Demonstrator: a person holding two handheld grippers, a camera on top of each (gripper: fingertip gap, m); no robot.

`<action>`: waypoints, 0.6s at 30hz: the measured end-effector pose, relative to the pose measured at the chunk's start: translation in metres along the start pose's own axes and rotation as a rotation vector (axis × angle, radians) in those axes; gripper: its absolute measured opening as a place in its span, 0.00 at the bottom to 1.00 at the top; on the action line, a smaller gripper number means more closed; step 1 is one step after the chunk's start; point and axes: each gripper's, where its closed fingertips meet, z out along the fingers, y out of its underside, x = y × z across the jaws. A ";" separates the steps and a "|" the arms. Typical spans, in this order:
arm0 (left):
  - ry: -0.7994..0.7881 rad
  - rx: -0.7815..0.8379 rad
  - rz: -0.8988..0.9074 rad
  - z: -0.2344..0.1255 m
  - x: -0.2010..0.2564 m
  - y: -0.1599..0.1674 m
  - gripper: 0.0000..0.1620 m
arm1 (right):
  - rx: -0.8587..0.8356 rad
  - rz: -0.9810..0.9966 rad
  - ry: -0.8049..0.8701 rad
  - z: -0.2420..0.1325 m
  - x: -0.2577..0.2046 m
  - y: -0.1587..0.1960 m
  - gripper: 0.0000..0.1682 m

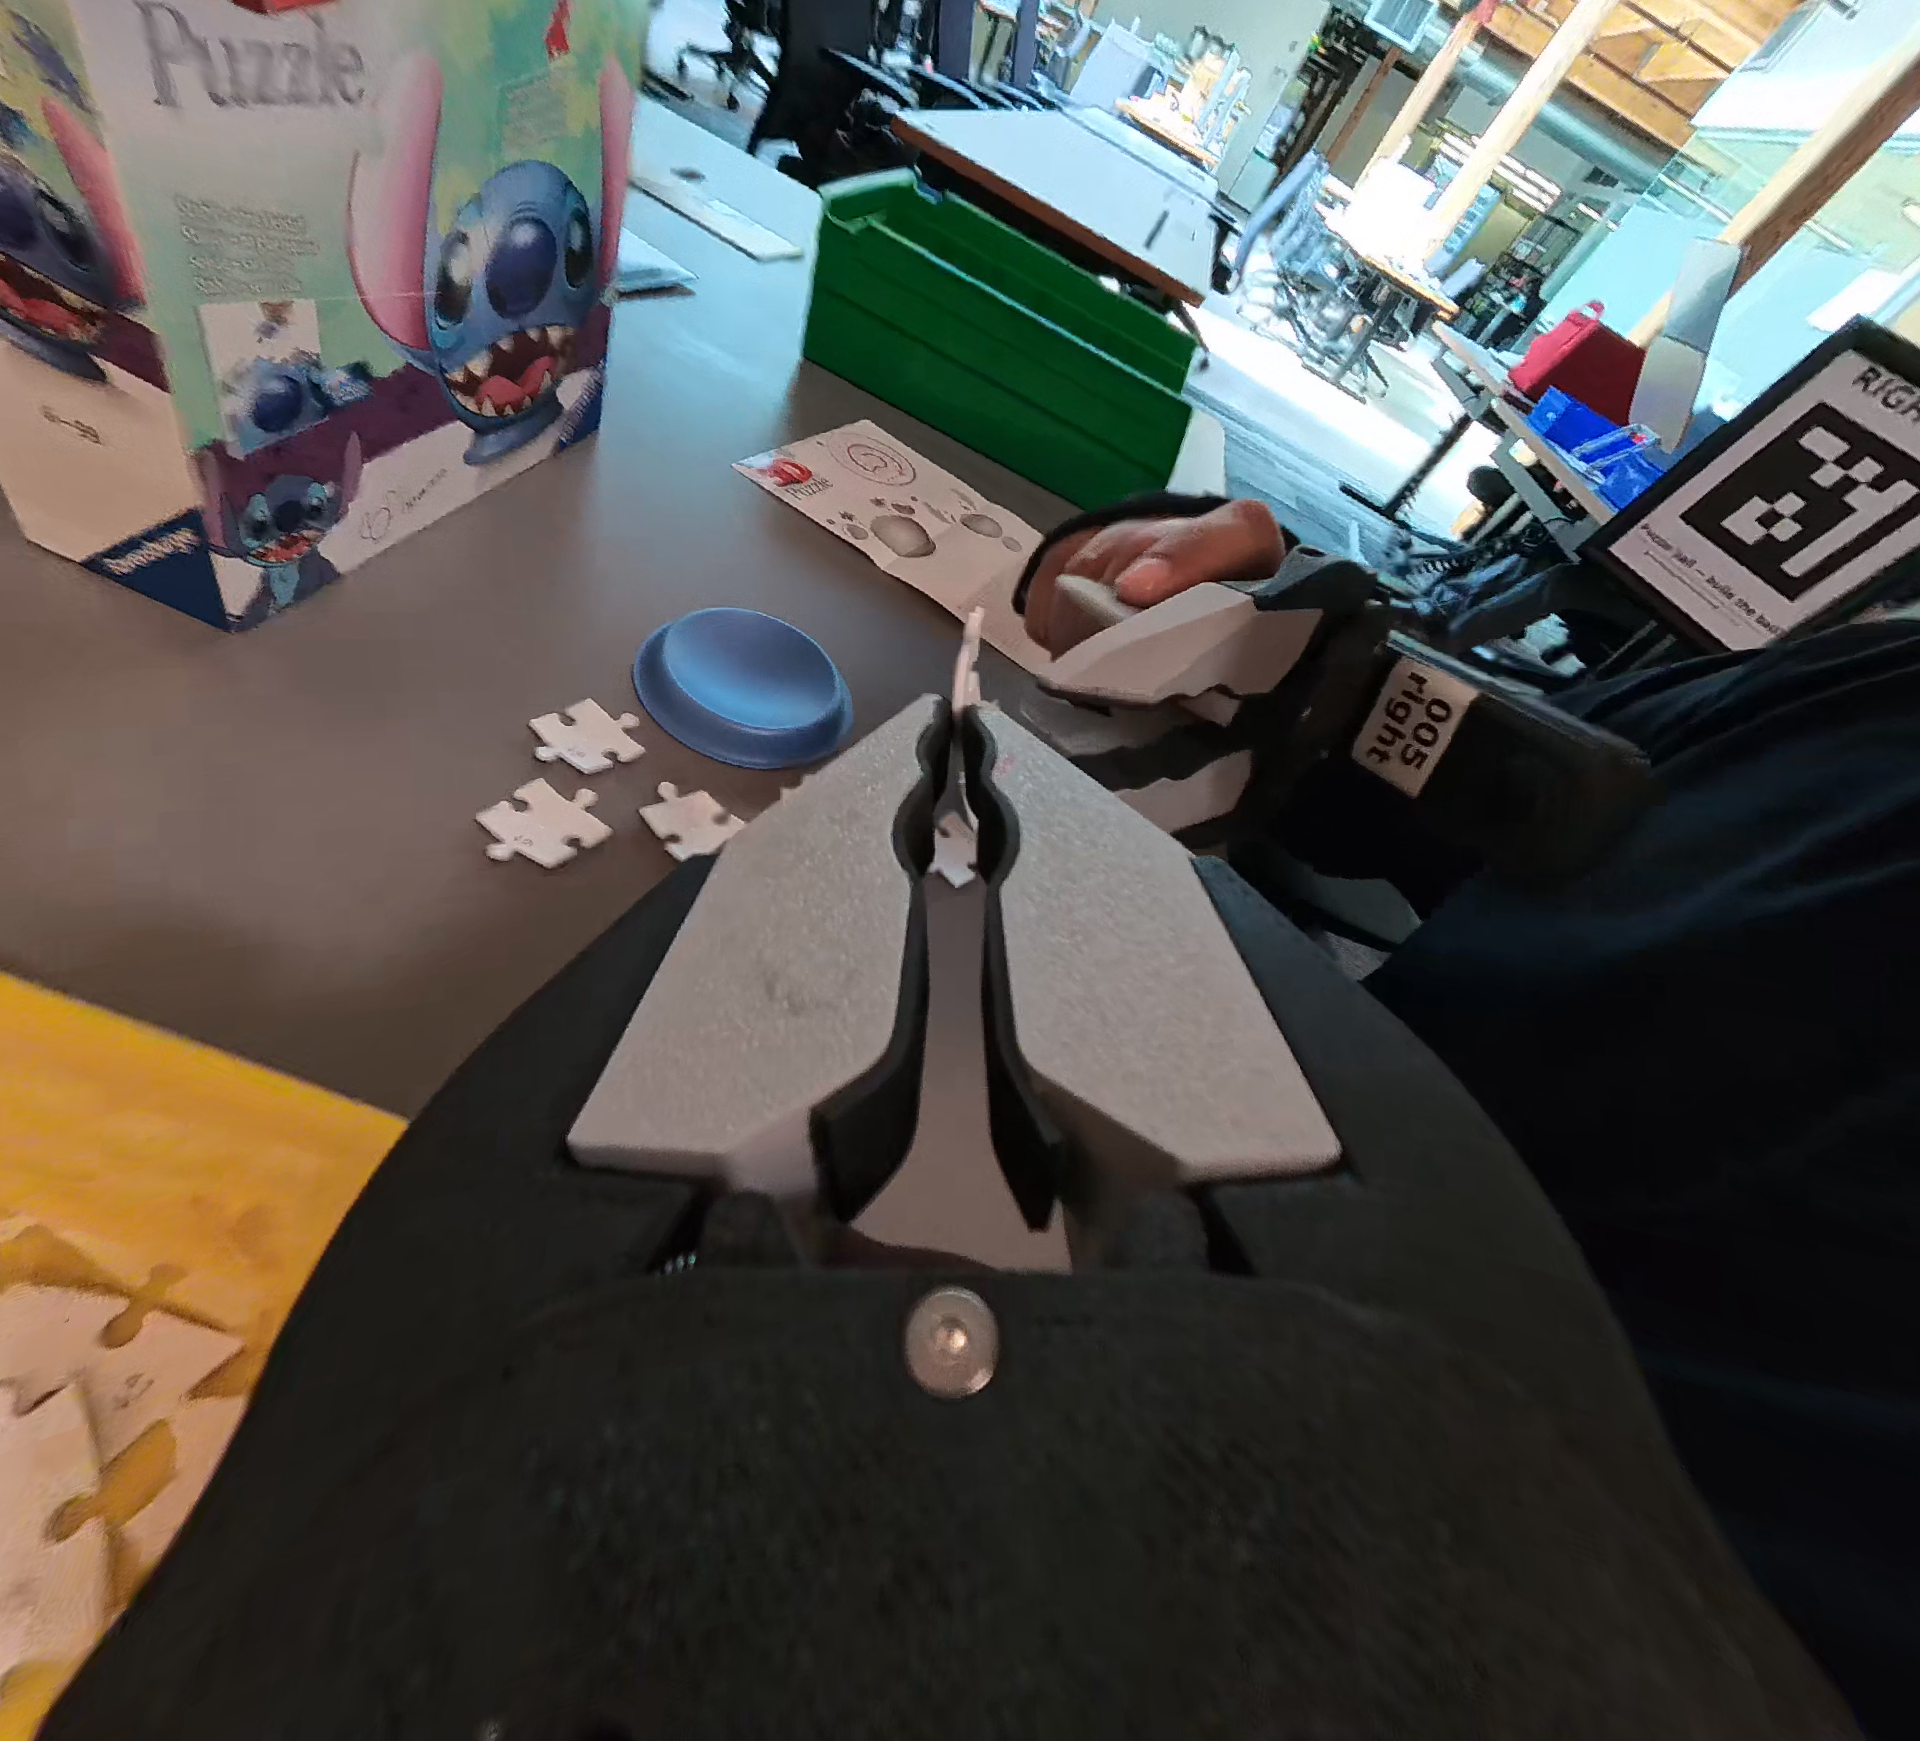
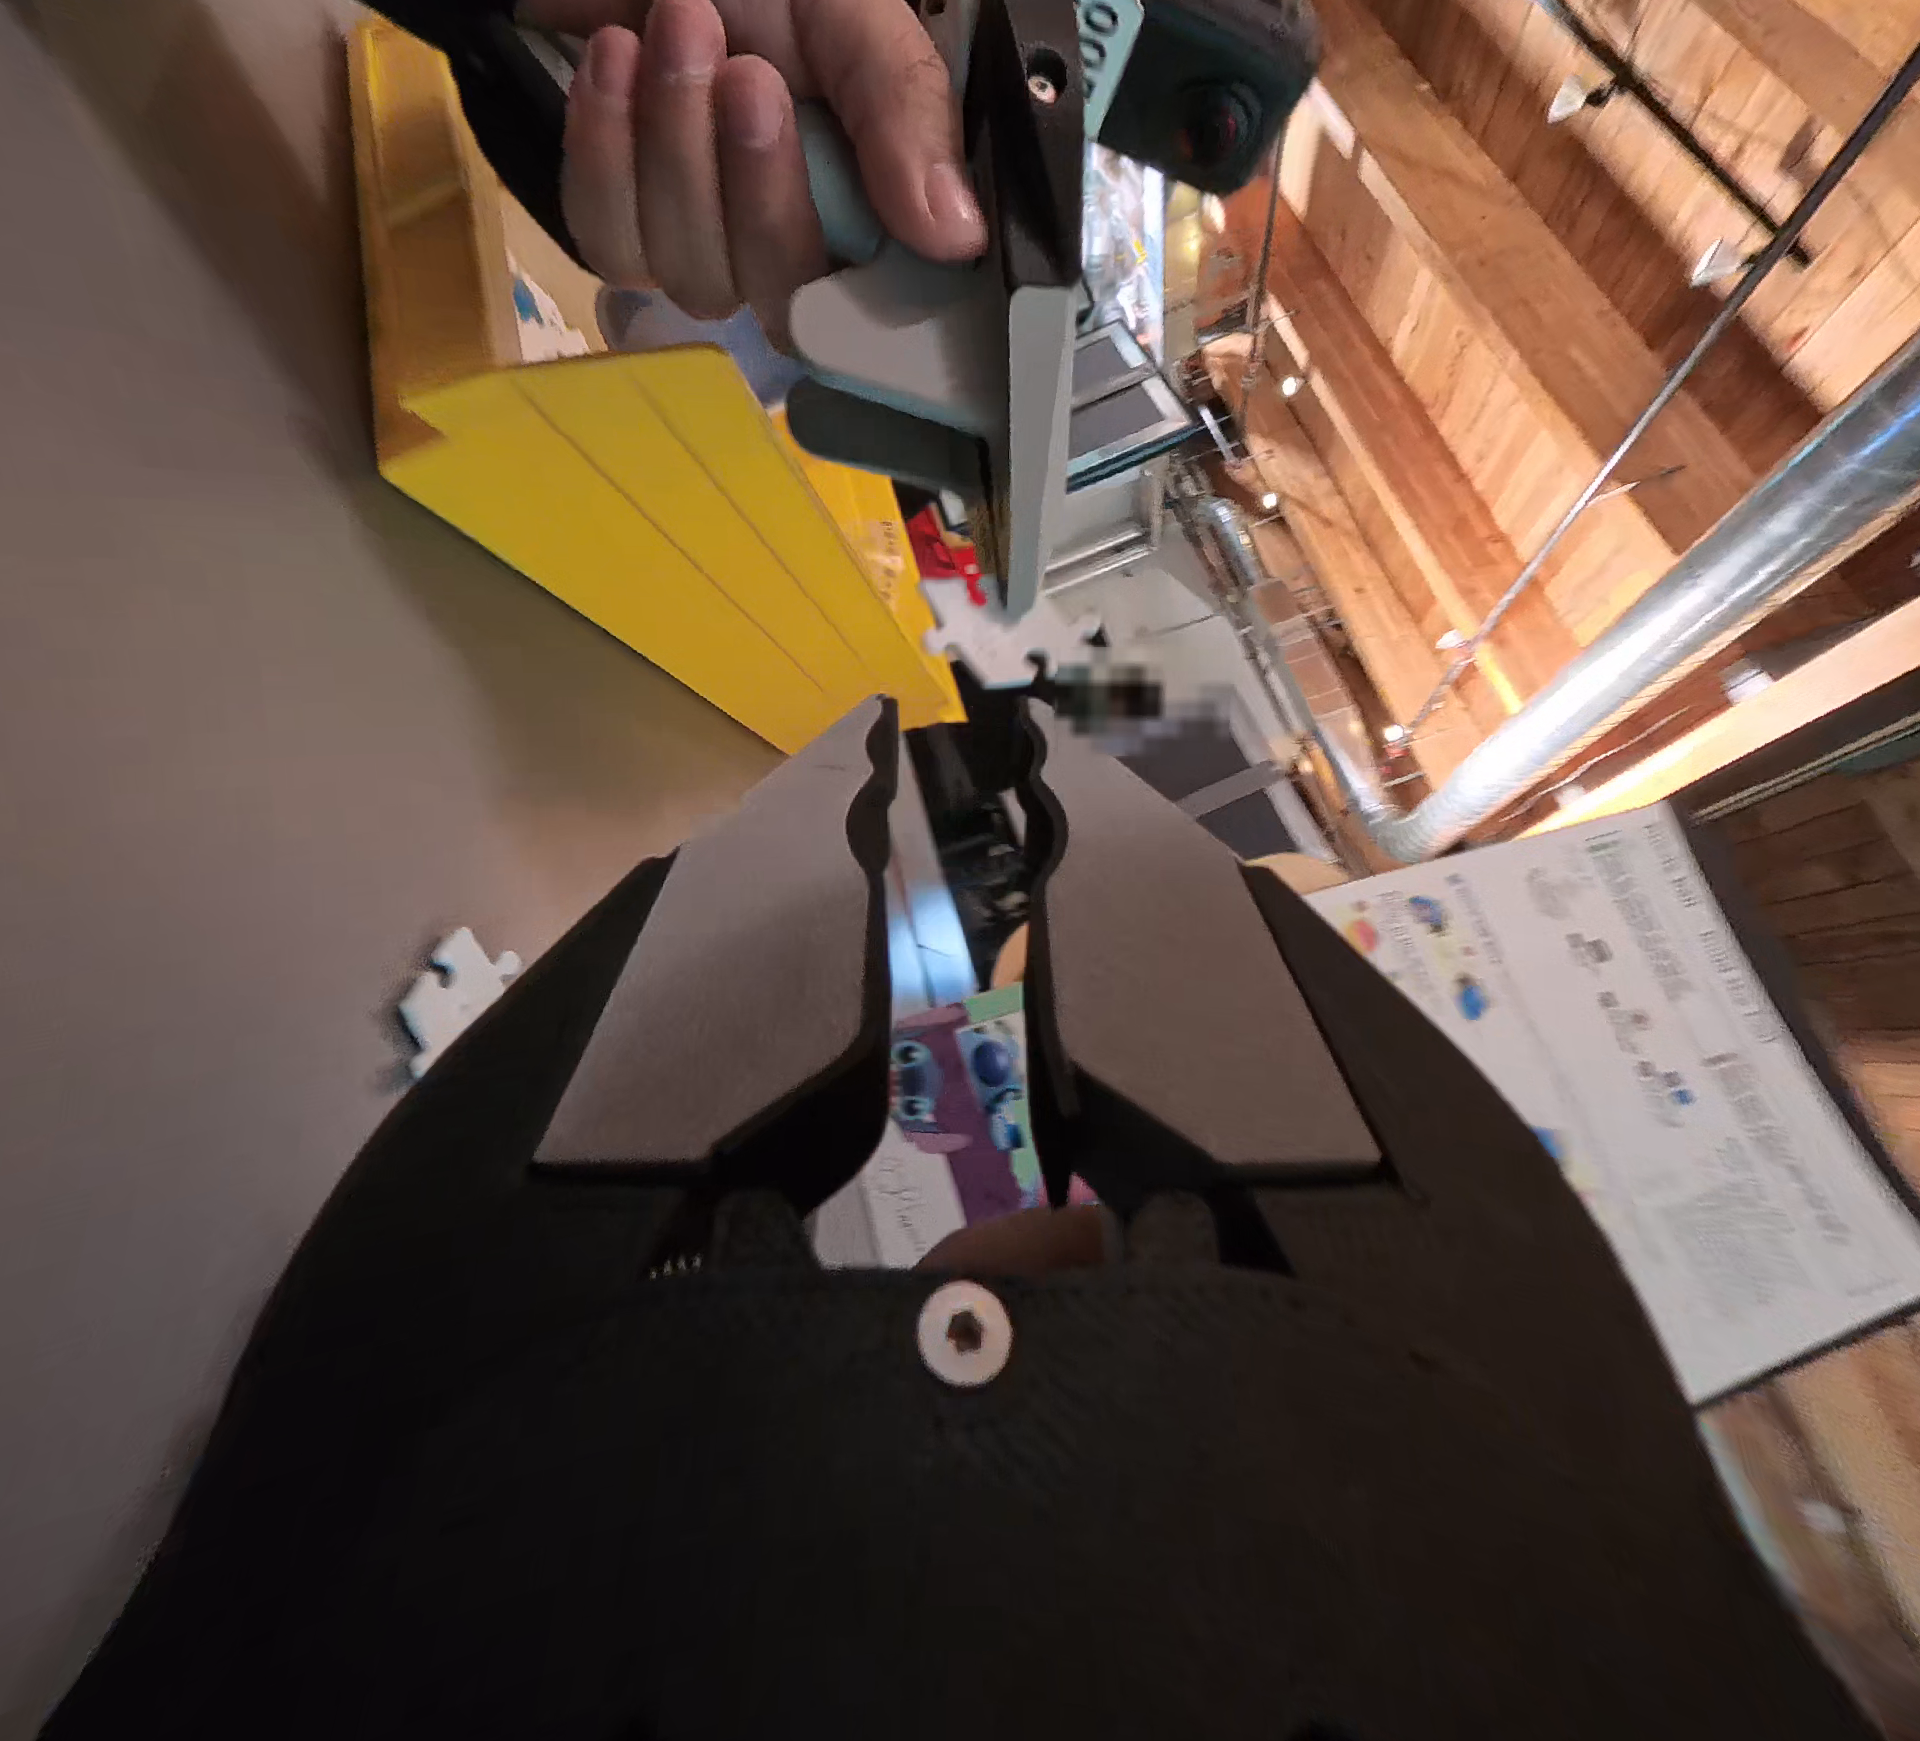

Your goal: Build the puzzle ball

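Left gripper (image 1: pixel 958 723) is pinching a white puzzle piece (image 1: pixel 968 665) edge-on between its grey fingertips, the piece sticking up past the tips. From the right wrist view the same piece (image 2: pixel 1006 642) is showing flat, held at the tip of the left gripper (image 2: pixel 1023 595), with a person's hand (image 2: pixel 748 102) wrapping the handle above it. Right gripper (image 2: pixel 961 735) is pointing at that piece with its jaws standing a little apart and nothing between them; in the left wrist view it (image 1: pixel 1049 709) is lying low over the table (image 1: pixel 260 808), a hand (image 1: pixel 1153 548) gripping it. Just beside the left fingertips, three loose white pieces (image 1: pixel 582 730) are lying on the table next to a blue round stand (image 1: pixel 743 683). Farther out a folded instruction sheet (image 1: pixel 883 496) is lying flat, the puzzle box (image 1: pixel 312 237) is standing upright, and a green bin (image 1: pixel 987 341) is sitting behind. A yellow bin (image 2: pixel 644 486) is resting near the left hand
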 end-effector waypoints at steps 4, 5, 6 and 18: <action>-0.121 0.120 -0.027 -0.050 -0.040 -0.036 0.00 | -0.028 0.270 -0.116 0.003 -0.002 0.013 0.12; -0.161 0.122 -0.052 -0.065 -0.056 -0.041 0.00 | -0.060 0.330 -0.154 0.005 -0.006 0.020 0.15; -0.230 0.110 -0.061 -0.079 -0.075 -0.044 0.00 | -0.100 0.381 -0.184 0.008 -0.009 0.029 0.19; -0.498 -0.554 -0.262 -0.107 -0.206 0.027 0.00 | -0.255 0.436 -0.254 0.015 -0.031 0.059 0.24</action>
